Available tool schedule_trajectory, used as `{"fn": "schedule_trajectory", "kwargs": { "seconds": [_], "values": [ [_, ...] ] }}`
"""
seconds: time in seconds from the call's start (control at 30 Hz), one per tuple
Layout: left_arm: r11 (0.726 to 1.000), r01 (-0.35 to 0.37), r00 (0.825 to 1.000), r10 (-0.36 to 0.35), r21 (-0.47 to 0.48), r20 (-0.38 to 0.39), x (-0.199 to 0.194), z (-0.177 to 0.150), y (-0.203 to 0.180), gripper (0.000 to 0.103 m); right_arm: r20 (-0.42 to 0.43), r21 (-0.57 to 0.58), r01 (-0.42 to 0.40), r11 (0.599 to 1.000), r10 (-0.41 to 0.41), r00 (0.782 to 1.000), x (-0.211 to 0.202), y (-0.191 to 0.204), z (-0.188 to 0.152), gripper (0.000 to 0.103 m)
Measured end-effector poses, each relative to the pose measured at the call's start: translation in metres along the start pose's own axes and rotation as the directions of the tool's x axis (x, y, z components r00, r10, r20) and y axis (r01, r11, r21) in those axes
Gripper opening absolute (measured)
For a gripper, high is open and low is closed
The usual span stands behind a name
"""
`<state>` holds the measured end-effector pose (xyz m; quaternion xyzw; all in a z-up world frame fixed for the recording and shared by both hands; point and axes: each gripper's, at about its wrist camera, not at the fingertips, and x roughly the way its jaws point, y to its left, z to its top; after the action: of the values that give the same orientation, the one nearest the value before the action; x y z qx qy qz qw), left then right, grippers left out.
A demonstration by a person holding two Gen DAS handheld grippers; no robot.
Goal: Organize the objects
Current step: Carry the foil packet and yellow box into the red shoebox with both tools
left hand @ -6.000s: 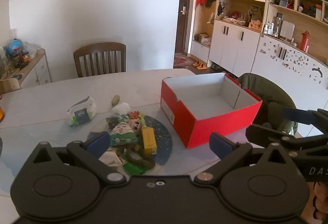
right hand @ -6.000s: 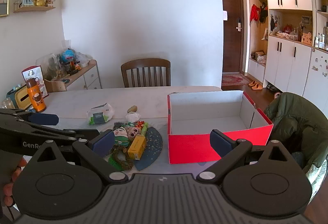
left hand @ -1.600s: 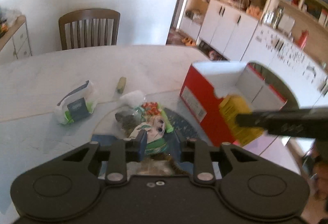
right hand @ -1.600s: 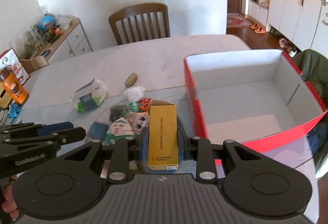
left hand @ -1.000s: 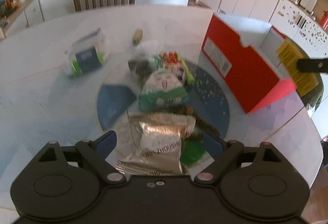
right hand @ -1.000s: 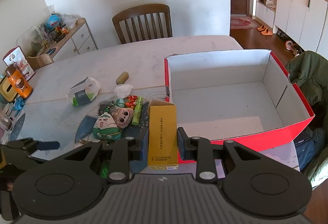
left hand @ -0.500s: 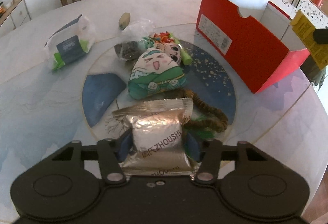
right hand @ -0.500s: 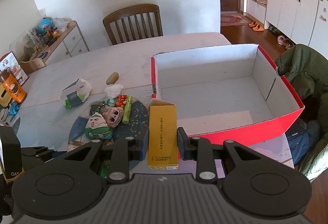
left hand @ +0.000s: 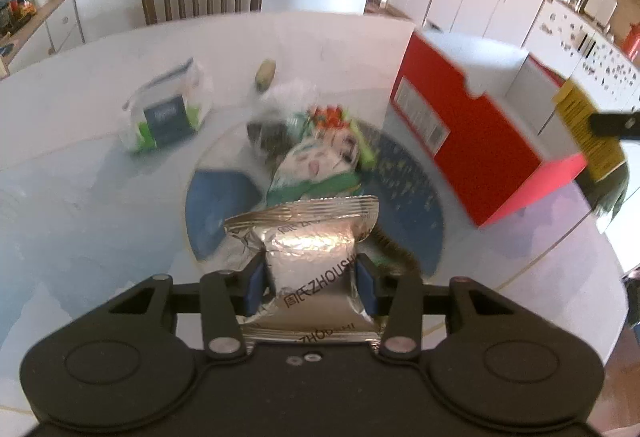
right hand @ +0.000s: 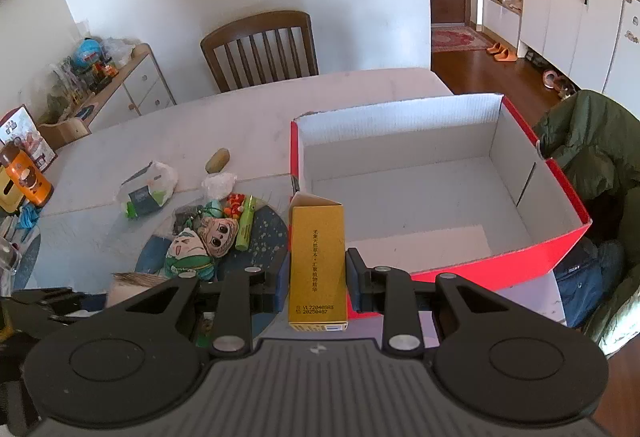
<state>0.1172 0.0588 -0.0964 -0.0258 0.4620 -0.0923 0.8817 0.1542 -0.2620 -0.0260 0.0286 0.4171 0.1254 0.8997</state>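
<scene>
- The right gripper (right hand: pixel 318 279) is clamped across the two broad faces of a slim yellow cardboard carton (right hand: pixel 317 261), gripping its lower half so the upper half juts forward, free to go in first.
- The carton's long axis runs along the fingers, open flap end pointing away toward the near left corner of the open red cardboard box with a white inside (right hand: pixel 568 233); it hangs just short of that corner, above the round pale table (right hand: pixel 132 133).
- The left gripper (left hand: pixel 311 279) is closed on the sides of a crinkled silver foil snack packet (left hand: pixel 308 237), pinched mid-body, probably so the soft pouch does not fold.
- The packet's long axis also follows the fingers, crimped end forward, lifted over the pile with the green plush doll (left hand: pixel 312 173), the box lying to its right.
</scene>
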Motion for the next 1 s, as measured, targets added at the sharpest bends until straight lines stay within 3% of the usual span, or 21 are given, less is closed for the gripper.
{"fn": "schedule_trajectory", "kwargs": {
  "seconds": [0.27, 0.4, 0.83, 1.0],
  "values": [
    [0.998, 0.059, 0.992, -0.061, 0.02, 0.107, -0.041, 0.046, -0.031, 0.045, 0.018, -0.004, -0.009, 1.0, 0.009, 1.0, -0.002, -0.02, 0.013, 0.028],
    [0.996, 0.075, 0.99, -0.079, 0.041, 0.12, -0.043, 0.067, -0.052, 0.045, 0.027, -0.002, -0.007, 1.0, 0.007, 1.0, -0.003, -0.035, 0.018, 0.028],
    [0.99, 0.091, 0.99, -0.102, 0.112, 0.098, 0.012, 0.132, -0.139, 0.045, 0.029, -0.013, 0.088, 0.996, -0.087, 0.996, 0.019, -0.103, 0.039, 0.028],
    [0.98, 0.111, 0.992, -0.119, 0.165, 0.041, 0.051, 0.153, -0.183, 0.045, 0.014, -0.031, 0.112, 0.993, -0.112, 0.994, 0.041, -0.124, 0.044, 0.028]
  ]
}}
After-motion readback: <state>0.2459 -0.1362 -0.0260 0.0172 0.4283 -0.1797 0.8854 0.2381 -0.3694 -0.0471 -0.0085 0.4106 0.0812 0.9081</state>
